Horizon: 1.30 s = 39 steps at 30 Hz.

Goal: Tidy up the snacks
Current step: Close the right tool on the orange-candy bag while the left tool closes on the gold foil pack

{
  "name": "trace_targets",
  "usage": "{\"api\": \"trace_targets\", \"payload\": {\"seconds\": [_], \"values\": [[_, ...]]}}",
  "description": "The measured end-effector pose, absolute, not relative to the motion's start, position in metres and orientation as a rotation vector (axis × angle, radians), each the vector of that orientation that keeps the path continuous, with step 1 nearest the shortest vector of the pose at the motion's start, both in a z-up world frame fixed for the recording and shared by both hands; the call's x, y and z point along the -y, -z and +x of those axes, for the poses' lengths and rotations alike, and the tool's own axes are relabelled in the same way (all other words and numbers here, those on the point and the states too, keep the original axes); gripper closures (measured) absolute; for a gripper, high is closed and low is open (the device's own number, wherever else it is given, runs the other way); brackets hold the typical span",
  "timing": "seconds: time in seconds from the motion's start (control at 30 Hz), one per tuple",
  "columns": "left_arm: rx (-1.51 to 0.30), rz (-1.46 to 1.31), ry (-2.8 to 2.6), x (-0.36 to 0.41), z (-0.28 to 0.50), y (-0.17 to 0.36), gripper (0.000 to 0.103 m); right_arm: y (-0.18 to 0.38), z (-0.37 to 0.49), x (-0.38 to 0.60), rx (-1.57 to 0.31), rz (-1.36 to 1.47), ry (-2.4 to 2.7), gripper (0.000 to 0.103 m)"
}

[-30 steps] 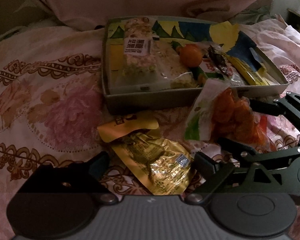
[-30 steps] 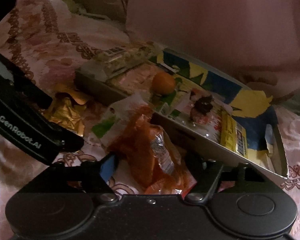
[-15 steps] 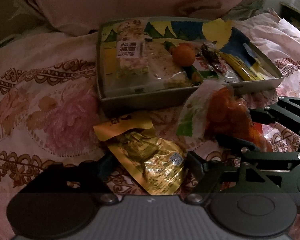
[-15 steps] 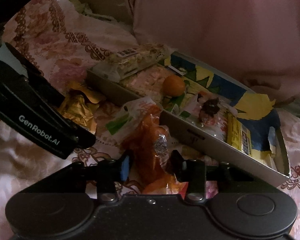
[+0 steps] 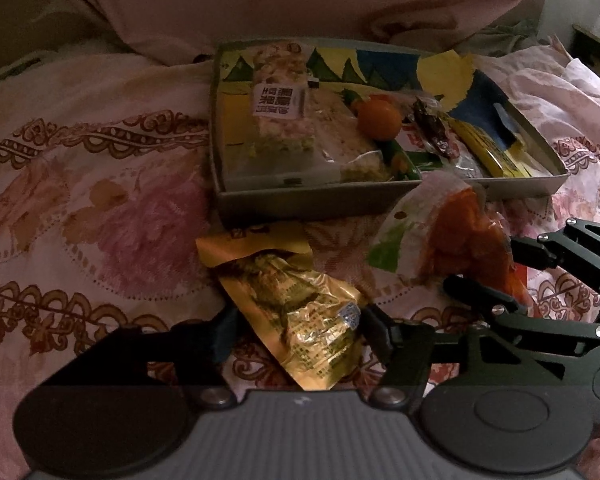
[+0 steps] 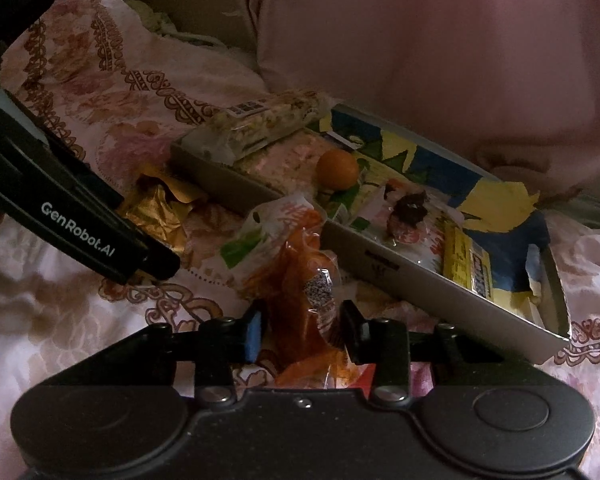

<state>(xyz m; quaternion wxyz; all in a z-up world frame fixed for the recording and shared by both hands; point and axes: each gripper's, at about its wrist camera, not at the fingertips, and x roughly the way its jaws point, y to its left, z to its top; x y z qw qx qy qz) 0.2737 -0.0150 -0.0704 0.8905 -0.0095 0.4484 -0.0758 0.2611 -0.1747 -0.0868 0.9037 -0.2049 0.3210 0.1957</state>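
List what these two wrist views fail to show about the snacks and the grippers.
- Gold packet, right wrist view: mostly hidden behind the left gripper, whose jaws are closing around it.
- Orange snack bag, both views: lower end hidden by the right gripper shut on it.
- Yellow packet in the box: print too small to read.
- Dark wrapped snack: too dim to identify.

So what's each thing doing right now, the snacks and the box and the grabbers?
Left gripper: closing around the gold packet, pads not clearly pressing yet.
Right gripper: shut on the orange packet.
Gold packet: flat on the bedspread.
Orange packet: outside the box.
Box: open, with snacks inside.
Orange: in the box.
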Motion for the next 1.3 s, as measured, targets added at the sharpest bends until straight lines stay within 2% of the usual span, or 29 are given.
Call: {"api": "trace_targets", "payload": {"seconds": [0.43, 0.77, 1.0, 1.03, 1.07, 1.17, 1.3], "values": [[-0.934, -0.066, 0.151, 0.012, 0.269, 0.063, 0.045, 0.079, 0.251, 0.176, -0.667, -0.421, -0.384, 0.062], [-0.943, -0.205, 0.143, -0.004, 0.28, 0.066, 0.032, 0.08, 0.248, 0.175, -0.681, -0.415, -0.374, 0.062], [-0.928, -0.275, 0.098, -0.016, 0.298, 0.075, 0.03, 0.081, 0.252, 0.176, -0.695, -0.369, -0.356, 0.062], [-0.927, -0.268, 0.096, -0.015, 0.299, 0.076, 0.032, 0.081, 0.253, 0.177, -0.698, -0.362, -0.352, 0.062], [-0.926, -0.242, 0.086, -0.013, 0.298, 0.076, 0.041, 0.081, 0.253, 0.177, -0.7, -0.356, -0.349, 0.062], [-0.92, -0.188, 0.07, -0.009, 0.297, 0.075, 0.049, 0.08, 0.253, 0.178, -0.698, -0.346, -0.346, 0.062], [-0.929, -0.199, 0.069, -0.009, 0.294, 0.072, 0.049, 0.079, 0.251, 0.178, -0.695, -0.347, -0.346, 0.062]]}}
